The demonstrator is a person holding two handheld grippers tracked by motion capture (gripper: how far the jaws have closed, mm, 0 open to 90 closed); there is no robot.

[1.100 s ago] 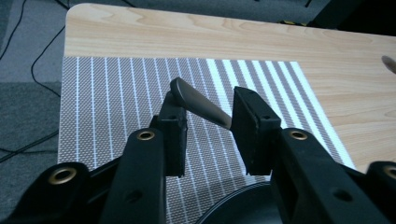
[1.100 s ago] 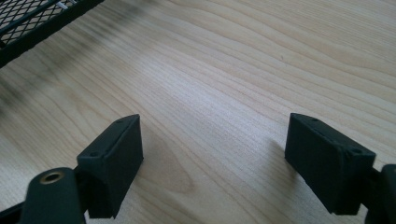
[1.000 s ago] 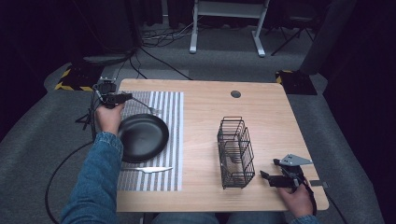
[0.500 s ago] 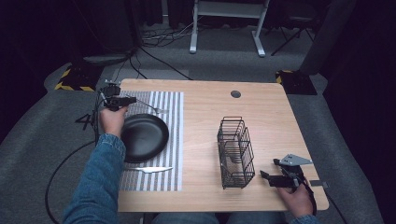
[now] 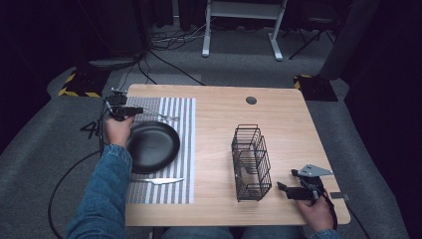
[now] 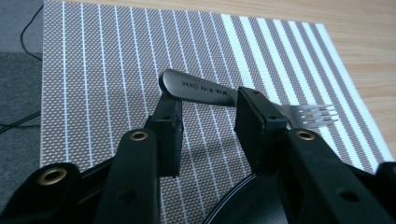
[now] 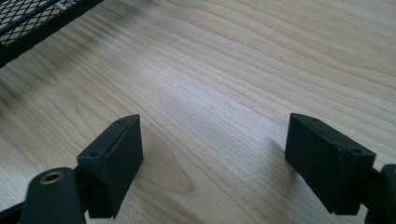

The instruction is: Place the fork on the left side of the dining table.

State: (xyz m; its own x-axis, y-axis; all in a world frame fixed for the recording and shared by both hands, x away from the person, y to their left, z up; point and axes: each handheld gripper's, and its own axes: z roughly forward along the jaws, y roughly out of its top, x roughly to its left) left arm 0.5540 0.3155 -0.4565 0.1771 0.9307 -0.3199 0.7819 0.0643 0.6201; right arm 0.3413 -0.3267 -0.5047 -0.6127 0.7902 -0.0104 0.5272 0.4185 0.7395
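A steel fork [image 6: 201, 88] lies on the striped placemat [image 6: 102, 70] just beyond the black plate [image 5: 152, 147]. My left gripper [image 6: 210, 109] stands over the fork's handle. Its jaws have just been opening, and the handle runs across the gap between them with neither pad pressing on it. In the high view that left gripper [image 5: 137, 110] is at the mat's far left and the fork [image 5: 164, 117] points right. My right gripper [image 7: 215, 135] is open over bare wood, with nothing between its jaws. From above, the right gripper [image 5: 282, 189] is at the table's near right, beside the wire basket [image 5: 251, 162].
A knife [image 5: 159, 180] lies on the placemat [image 5: 184, 149] on the near side of the plate. The black wire basket [image 7: 28, 23] stands upright just left of the right gripper. A round grommet hole [image 5: 251, 100] sits near the table's far edge. Cables trail off the left edge.
The left gripper has edged slightly toward the plate, and the fork now lies flat on the mat. The right hand has kept still.
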